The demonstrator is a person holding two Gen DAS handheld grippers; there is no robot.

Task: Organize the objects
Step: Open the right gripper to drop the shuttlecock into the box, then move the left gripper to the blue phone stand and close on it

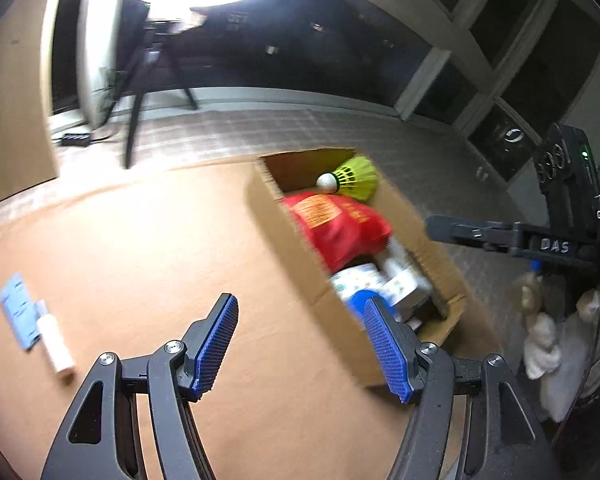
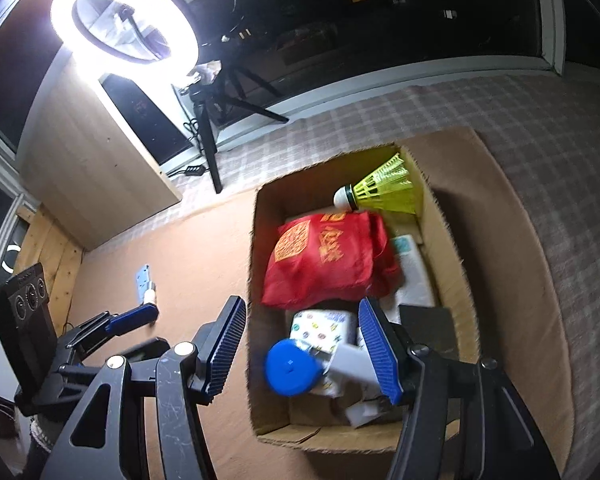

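Observation:
An open cardboard box (image 2: 254, 280) sits on a brown mat. It holds a yellow-green shuttlecock (image 2: 384, 192), a red cloth bag (image 2: 324, 260), a white patterned pack (image 2: 320, 328) and a blue round lid (image 2: 290, 368) with a blurred grey piece beside it. My right gripper (image 2: 302, 306) hovers open over the box's near end, its pads gripping nothing. My left gripper (image 1: 302, 304) is open and empty over the mat at the box's (image 1: 284, 240) left wall. A light blue packet (image 1: 16, 312) and a white tube (image 1: 56, 344) lie on the mat to the left.
The brown mat (image 1: 140, 240) lies on a checked cloth (image 2: 540, 140). Behind it stand a lit ring light (image 2: 124, 16) on a black tripod (image 2: 208, 140) and a pale wooden cabinet (image 2: 100, 168). Dark windows run along the back.

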